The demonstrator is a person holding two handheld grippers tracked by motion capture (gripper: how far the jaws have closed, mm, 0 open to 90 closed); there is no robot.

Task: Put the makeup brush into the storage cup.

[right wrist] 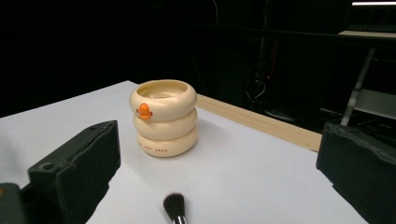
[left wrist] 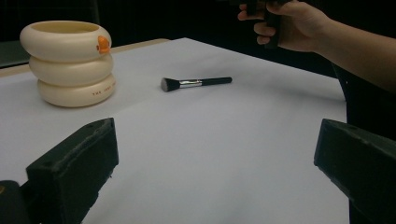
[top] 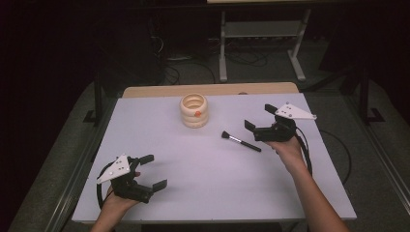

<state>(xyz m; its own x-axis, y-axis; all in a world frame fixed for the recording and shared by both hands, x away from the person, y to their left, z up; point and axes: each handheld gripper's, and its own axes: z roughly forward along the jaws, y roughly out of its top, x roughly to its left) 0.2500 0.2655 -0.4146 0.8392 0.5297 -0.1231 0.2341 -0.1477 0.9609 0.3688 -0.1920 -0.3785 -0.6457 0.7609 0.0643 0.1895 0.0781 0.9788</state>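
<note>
Covering a wooden table (top: 145, 91), white sheet (top: 208, 174), dark room

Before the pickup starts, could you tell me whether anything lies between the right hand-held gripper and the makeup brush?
Nothing visible does. The right hand-held gripper hovers open beside the makeup brush, with bare white table between them. The cream ringed cup stands farther off to the left.

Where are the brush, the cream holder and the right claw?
brush (top: 241, 141): high view, on its handle.
cream holder (right wrist: 164, 122): right gripper view, on its middle ring.
right claw (top: 258, 117): high view, between its open tips.
</note>
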